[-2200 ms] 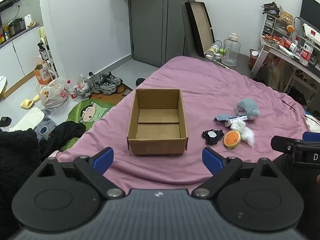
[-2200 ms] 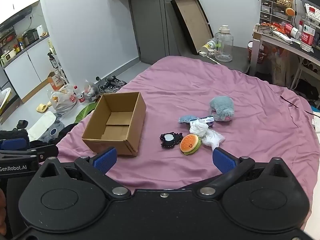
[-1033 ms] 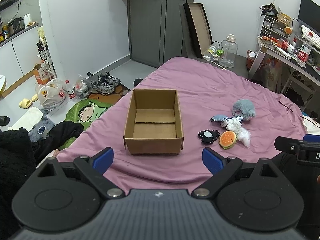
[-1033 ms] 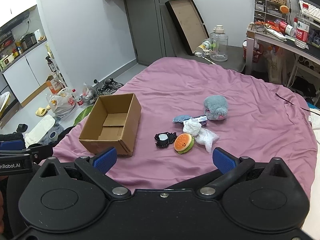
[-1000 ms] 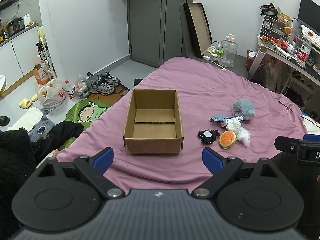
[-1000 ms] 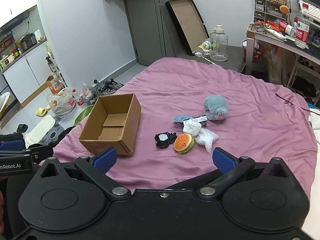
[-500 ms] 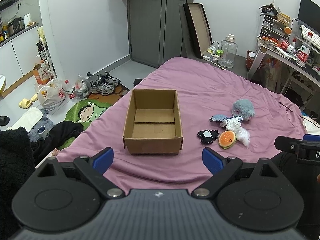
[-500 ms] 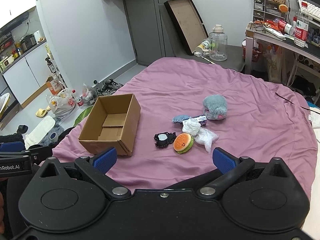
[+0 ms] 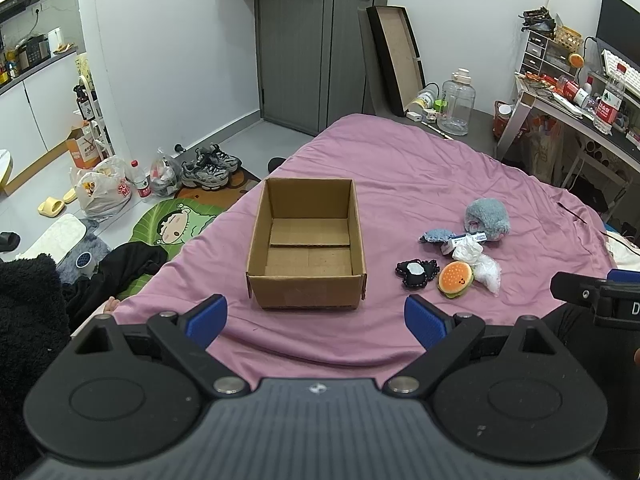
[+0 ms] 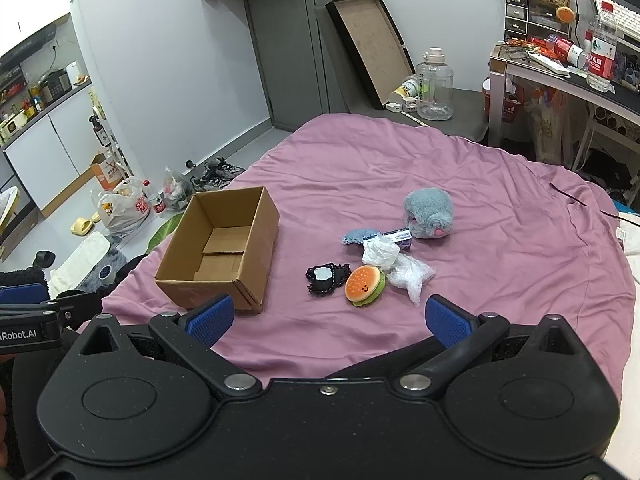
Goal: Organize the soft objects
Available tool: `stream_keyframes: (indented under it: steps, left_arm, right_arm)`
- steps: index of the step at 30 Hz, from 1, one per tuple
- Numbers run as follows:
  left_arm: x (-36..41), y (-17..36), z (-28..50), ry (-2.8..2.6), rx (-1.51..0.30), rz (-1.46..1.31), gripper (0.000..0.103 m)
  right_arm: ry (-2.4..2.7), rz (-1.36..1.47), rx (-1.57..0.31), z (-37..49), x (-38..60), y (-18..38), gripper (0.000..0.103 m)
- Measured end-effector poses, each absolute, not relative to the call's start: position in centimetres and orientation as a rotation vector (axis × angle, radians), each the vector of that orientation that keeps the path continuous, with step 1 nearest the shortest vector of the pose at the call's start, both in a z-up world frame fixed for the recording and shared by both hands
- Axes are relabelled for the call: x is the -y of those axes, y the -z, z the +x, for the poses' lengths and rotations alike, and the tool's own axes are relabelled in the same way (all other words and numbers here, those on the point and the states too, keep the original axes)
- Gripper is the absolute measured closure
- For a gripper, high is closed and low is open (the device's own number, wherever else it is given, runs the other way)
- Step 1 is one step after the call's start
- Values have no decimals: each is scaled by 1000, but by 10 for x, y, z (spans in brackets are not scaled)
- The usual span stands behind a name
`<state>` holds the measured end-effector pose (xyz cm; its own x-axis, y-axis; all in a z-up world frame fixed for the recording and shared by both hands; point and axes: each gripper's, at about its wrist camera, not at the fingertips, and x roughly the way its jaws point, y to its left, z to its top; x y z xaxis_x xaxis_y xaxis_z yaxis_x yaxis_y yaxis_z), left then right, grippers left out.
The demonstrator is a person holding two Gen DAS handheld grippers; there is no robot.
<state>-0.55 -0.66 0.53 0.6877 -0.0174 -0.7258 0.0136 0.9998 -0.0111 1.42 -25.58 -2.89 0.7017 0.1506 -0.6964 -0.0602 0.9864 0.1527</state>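
The left gripper (image 9: 316, 316) is held with its blue-padded fingers (image 9: 206, 320) spread wide apart and nothing between them, above the near edge of the bed. The right gripper (image 10: 328, 318) is likewise spread wide and empty, and its black body is seen at the right border of the left wrist view.

Straight ahead of the left gripper, an open brown cardboard box (image 9: 306, 244) is set upright on the wrinkled mauve bedsheet (image 9: 420, 168), its inside bare. A strip of bare sheet is left between the box's near wall and the fingertips.

To the right of the box, apart from it, a small cluster is laid out: a black frilled fabric piece with a white centre (image 10: 326, 276), a round plush hamburger toy (image 10: 364, 284) just beside it, a crumpled clear plastic bag (image 10: 408, 272) touching the hamburger, a grey furry plush toy (image 10: 430, 214) farther back, and a small blue knitted piece (image 10: 356, 236) beside a white-and-blue tube (image 10: 396, 236).

Wide bare sheet is seen beyond the cluster and to its right, up to the bed's far edge.
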Motion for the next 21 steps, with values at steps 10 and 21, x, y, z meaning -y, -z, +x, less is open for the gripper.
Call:
stream_keyframes:
  steps: [10,21]
  left_arm:
    - [9,-6,-5,18,-805,5,8]
    - [10,-1,2,22,-816,10,8]
  right_arm:
    - [-118,125,-786,15,258,29,0]
    - [-118,142,-797,19,262,35,0]
